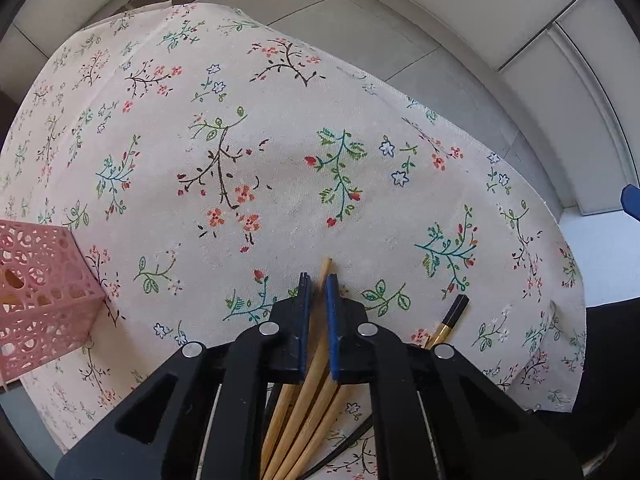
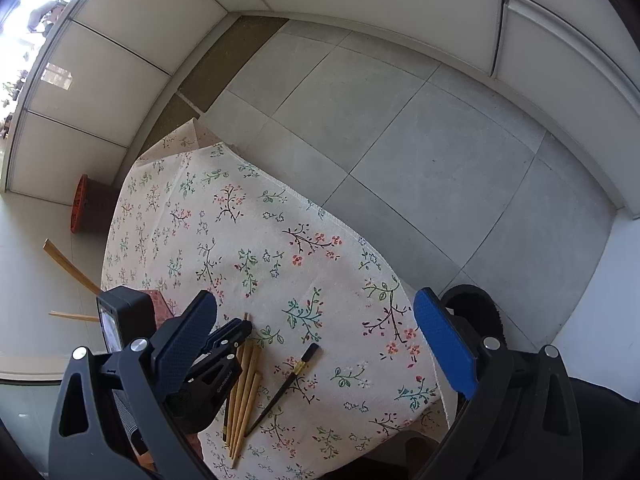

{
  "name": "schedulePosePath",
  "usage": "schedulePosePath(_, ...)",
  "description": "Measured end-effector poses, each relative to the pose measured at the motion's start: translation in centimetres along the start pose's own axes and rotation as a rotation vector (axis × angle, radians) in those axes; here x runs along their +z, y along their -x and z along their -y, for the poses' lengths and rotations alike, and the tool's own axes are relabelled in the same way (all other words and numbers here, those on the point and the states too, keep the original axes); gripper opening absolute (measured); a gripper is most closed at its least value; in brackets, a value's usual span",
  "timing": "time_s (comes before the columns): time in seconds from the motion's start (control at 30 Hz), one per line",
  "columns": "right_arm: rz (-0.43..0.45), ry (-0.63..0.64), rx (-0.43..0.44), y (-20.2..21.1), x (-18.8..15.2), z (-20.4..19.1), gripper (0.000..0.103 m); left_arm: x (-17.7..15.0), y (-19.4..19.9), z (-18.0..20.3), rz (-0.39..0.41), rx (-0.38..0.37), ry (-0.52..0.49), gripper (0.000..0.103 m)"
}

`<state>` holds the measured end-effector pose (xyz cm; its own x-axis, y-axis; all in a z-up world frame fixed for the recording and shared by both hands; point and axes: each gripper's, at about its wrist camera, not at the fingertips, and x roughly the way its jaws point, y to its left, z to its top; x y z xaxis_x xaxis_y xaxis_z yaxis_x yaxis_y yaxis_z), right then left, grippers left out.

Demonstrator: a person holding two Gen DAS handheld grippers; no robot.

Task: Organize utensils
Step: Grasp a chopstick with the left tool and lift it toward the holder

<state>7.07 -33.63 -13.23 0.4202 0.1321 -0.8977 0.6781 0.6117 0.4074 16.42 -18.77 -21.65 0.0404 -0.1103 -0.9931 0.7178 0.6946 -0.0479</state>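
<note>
**Left gripper closed on one wooden chopstick; right gripper open above the table**

Presently, the left gripper (image 1: 319, 285) points down at the floral tablecloth (image 1: 248, 152), and its blue pads (image 1: 331, 300) are drawn in on a single wooden chopstick (image 1: 325, 270). The stick's pale tip shows just past the fingertips. No earlier view is supplied, so only the closed grip is recorded. The right gripper (image 2: 316, 330) hangs above the same cloth with its jaws wide apart and nothing between them.

The wooden chopsticks (image 2: 245, 396) are light tan, plain and tapered. They lie side by side in a loose bundle near the front of the table, roughly parallel. A dark chopstick (image 2: 289, 386) with a gold band lies just to the right of the bundle, apart from it and angled. A pink perforated basket (image 1: 44, 292) stands on the cloth to the left.

Items of limited visibility:
- In the left wrist view, the gripper body covers most of the bundle, so the count of sticks cannot be confirmed.
- The dark chopstick is cut off there, with only its banded end showing.
- The basket runs off the left edge; its contents cannot be made out.
- In the right wrist view, the left gripper hides the upper ends of the bundle, and the basket is almost wholly behind it.
</note>
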Motion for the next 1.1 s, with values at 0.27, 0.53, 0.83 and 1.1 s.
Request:
schedulePosePath(0.27, -0.076, 0.184, -0.056, -3.0, -2.9, -4.3, 0.096, -2.4, 3.6, -3.3, 0.113, 0.046, 0.087, 0.005)
schedulePosePath(0.53, -0.272, 0.254, -0.085, -9.2, -7.2, -8.0, 0.045, -6.9, 9.5, -7.1, 0.224, 0.08, 0.181, 0.004)
schedulePosePath(0.83, -0.287, 0.245, -0.125, -11.8, -8.6, -9.4, 0.019, -9.8, 11.5, -8.8, 0.279, 0.1, 0.198, 0.004)
schedulePosePath(1.1, -0.266, 0.244, -0.142, -12.9, -8.8, -10.3, 0.015, -10.5, 12.3, -9.0, 0.295, 0.091, 0.204, 0.004)
